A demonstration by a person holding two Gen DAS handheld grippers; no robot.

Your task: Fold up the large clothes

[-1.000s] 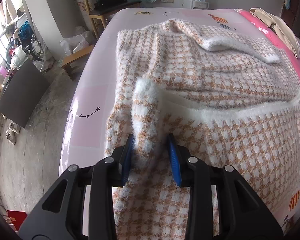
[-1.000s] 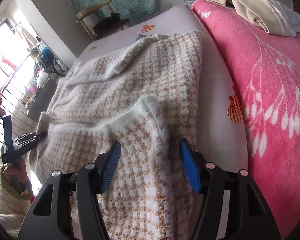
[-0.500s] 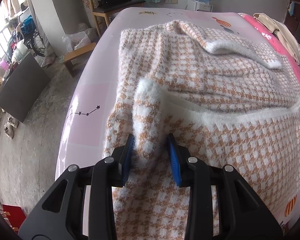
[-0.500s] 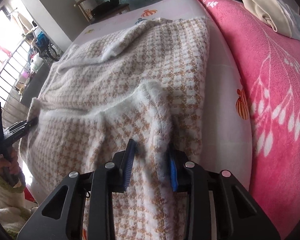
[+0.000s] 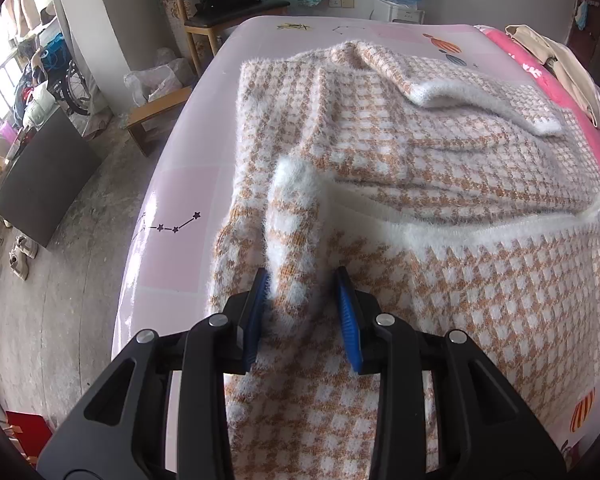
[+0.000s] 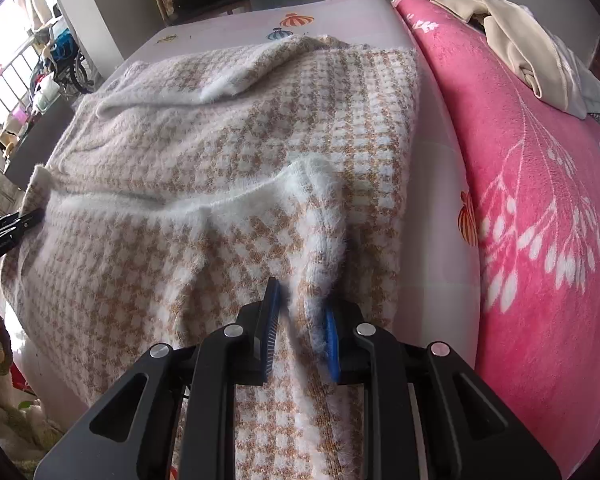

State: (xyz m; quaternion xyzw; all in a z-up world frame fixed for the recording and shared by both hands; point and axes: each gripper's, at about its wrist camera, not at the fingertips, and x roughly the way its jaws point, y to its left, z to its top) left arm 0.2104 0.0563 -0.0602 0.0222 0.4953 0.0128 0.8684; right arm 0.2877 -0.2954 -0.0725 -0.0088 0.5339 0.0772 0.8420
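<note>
We find bare sheet (image 5: 188, 200) left of the sweater (image 5: 440, 184); clothes pile (image 6: 532, 52) blocks the far pink blanket (image 6: 540, 208).

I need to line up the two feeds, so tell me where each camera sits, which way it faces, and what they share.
Left wrist: on the left gripper, looking down its fingers across the houndstooth sweater toward the wooden chair; its pads pinch a sweater fold.
Right wrist: on the right gripper, looking over the sweater beside the pink blanket; its jaws have just been closing on a fold; the left gripper and hand show at the left edge.
Shared: sweater, its white hem band, bed sheet, chair, beige clothes.
</note>
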